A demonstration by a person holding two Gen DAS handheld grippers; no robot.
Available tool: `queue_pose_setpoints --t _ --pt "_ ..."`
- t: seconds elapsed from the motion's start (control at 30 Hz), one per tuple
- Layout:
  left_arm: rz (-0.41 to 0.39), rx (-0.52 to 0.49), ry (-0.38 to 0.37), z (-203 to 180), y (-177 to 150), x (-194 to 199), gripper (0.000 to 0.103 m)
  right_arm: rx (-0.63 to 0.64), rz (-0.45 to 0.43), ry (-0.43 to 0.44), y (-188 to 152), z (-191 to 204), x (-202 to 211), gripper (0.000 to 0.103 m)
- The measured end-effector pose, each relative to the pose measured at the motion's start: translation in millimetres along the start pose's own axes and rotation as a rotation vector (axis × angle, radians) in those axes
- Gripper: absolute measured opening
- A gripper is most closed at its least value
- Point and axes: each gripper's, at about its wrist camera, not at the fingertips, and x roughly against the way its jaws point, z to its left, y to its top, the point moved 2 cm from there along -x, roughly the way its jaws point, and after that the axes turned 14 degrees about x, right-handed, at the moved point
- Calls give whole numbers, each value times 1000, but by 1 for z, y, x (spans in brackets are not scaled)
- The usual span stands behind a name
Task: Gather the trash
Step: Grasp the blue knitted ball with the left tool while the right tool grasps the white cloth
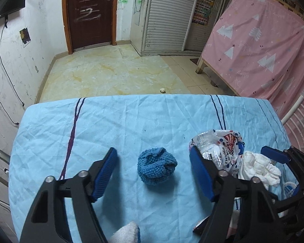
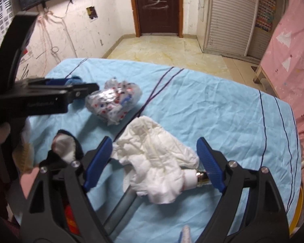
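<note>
A crumpled blue knitted cloth ball (image 1: 156, 166) lies on the light-blue tablecloth (image 1: 131, 125), between the open fingers of my left gripper (image 1: 153, 171). A crumpled printed plastic wrapper (image 1: 221, 147) lies right of it, also in the right wrist view (image 2: 113, 103). A crumpled white tissue wad (image 2: 152, 162) lies between the open fingers of my right gripper (image 2: 154, 164), with a small bottle end (image 2: 200, 177) under it. The wad also shows in the left wrist view (image 1: 257, 167). The left gripper also shows in the right wrist view (image 2: 71, 90), left of the wrapper.
The table's far edge (image 1: 143, 96) drops to a tiled floor with a small scrap (image 1: 162, 90). A pink curtain (image 1: 263, 46) hangs to the right. A black-and-white item (image 2: 65, 145) lies at the table's near left. A white railing (image 1: 298, 125) stands at right.
</note>
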Motion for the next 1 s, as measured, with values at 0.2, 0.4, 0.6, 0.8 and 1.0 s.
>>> queue_pose_setpoints --t 0.2,0.4,0.6,0.8,1.0 --pt "-5 -26 7 -7 -6 4 21 9 -18 -41 -3 3 3 45" --pt "-58 -36 12 -12 -9 28 20 -4 -86 -70 -7 2 21 32" --pt "-136 -53 9 -26 -5 68 20 -36 -180 -77 -11 -3 57 32" --pt "-205 -83 -11 -52 -5 107 20 -82 -259 -99 -19 -20 94 32" --pt "-238 -130 -40 -93 -12 129 20 -155 -320 -130 -43 -46 127 33"
